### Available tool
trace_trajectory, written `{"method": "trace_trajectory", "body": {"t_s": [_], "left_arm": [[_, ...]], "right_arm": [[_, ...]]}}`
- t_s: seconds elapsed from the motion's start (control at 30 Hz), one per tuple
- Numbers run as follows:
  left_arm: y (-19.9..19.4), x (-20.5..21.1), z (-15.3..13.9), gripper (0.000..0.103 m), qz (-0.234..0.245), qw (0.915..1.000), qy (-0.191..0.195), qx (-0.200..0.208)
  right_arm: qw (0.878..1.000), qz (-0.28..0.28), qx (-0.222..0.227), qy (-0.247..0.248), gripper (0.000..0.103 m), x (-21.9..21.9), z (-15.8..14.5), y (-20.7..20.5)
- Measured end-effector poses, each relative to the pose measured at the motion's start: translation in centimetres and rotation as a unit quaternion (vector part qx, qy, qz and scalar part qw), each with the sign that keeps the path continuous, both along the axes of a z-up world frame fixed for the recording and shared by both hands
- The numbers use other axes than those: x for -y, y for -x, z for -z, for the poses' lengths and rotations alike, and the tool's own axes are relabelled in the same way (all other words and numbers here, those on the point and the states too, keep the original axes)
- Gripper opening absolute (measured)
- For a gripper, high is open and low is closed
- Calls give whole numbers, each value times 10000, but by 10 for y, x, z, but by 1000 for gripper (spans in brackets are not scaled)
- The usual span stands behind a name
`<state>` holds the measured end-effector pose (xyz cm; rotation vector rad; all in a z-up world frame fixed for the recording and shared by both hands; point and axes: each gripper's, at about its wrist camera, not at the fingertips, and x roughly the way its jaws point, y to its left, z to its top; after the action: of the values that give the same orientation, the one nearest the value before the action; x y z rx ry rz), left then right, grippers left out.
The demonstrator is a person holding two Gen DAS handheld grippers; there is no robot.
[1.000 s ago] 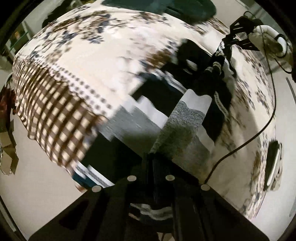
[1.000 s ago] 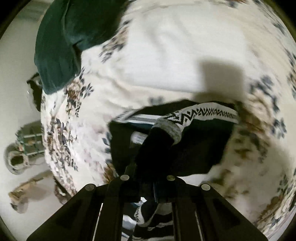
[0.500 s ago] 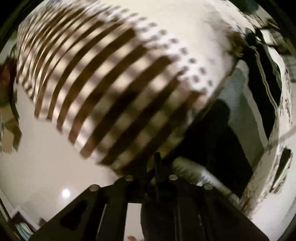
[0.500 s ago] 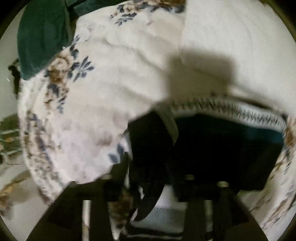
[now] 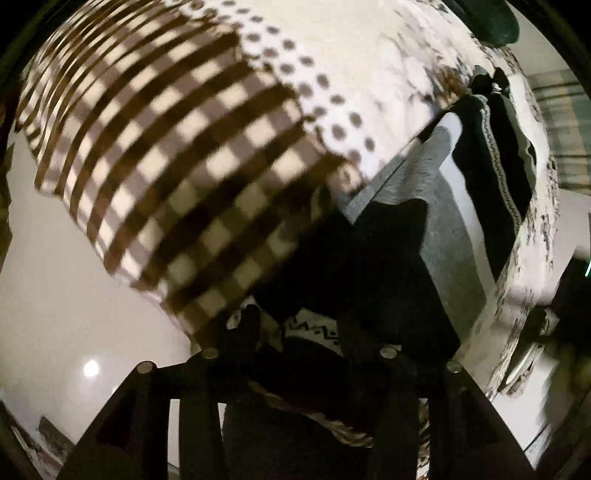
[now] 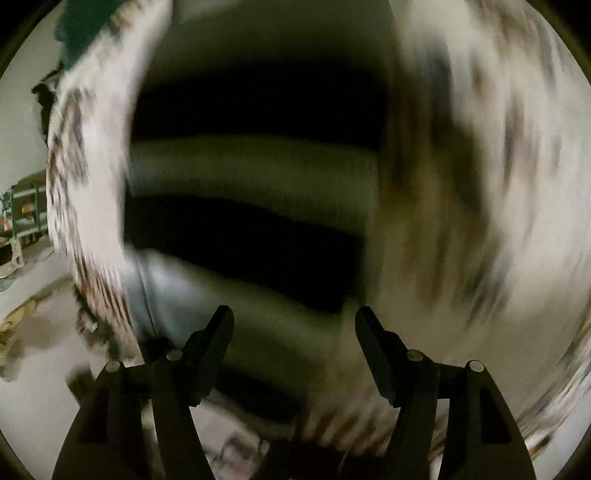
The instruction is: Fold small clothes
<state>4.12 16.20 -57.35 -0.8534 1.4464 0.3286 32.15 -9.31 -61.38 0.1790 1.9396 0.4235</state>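
A small sweater (image 5: 443,229) in black, grey and white bands lies flat on the flowered bed cover (image 5: 369,55). Its far part carries a zigzag trim (image 5: 495,147). My left gripper (image 5: 299,328) points steeply down at the sweater's near edge. Its jaws are opening, and a white zigzag-patterned hem (image 5: 314,326) lies loose between the fingers. The right wrist view is badly blurred. There my right gripper (image 6: 295,328) hangs over the sweater's bands (image 6: 258,173), its jaws opening wide with nothing between them.
A brown and white checked blanket (image 5: 166,147) covers the bed's left part and hangs over its edge. A dark green cloth (image 5: 495,22) lies at the far end of the bed. Pale floor (image 5: 55,295) shows beyond the bed's edge.
Both grippers were shut on parts of the sweater and have let go. The left one sank toward the bed's near edge. The right one swung fast across the sweater.
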Motion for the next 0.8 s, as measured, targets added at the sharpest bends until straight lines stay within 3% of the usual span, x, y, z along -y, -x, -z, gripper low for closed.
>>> {"method": "trace_trajectory", "body": {"t_s": [0.13, 0.27, 0.33, 0.57, 0.6, 0.63, 0.67, 0.7, 0.73, 0.8], "left_arm": [[10, -1, -6, 41, -373, 9991, 180, 44], [30, -6, -33, 42, -710, 9972, -99, 232], [36, -8, -45, 56, -822, 9955, -315, 353], [4, 5, -31, 58, -271, 9951, -942, 160], [0, 8, -27, 57, -137, 9937, -1107, 73], [-4, 12, -24, 54, -1, 9912, -1327, -16], [-9, 15, -21, 42, 129, 9877, -1555, -54], [-11, 17, -20, 6, 200, 9857, -1672, -41], [-13, 19, -19, 4, 265, 9842, -1749, -59], [-15, 23, -25, 4, 279, 9818, -1877, 27]], "right_arm": [[9973, 287, -681, -58, 70, 15, 44, 81], [9959, 324, -822, -198, 70, 14, 56, 119], [9964, 273, -758, -253, 70, 13, 53, 129], [9968, 385, -643, -270, 69, 25, 48, 143], [9971, 394, -596, -260, 62, 26, 47, 144], [9975, 371, -564, -213, 47, 23, 47, 147], [9976, 345, -562, -189, 39, 26, 47, 151], [9975, 371, -575, -201, 25, 28, 47, 155], [9974, 407, -564, -200, 9, 32, 49, 162], [9981, 417, -439, -106, 1, 38, 45, 171]]}}
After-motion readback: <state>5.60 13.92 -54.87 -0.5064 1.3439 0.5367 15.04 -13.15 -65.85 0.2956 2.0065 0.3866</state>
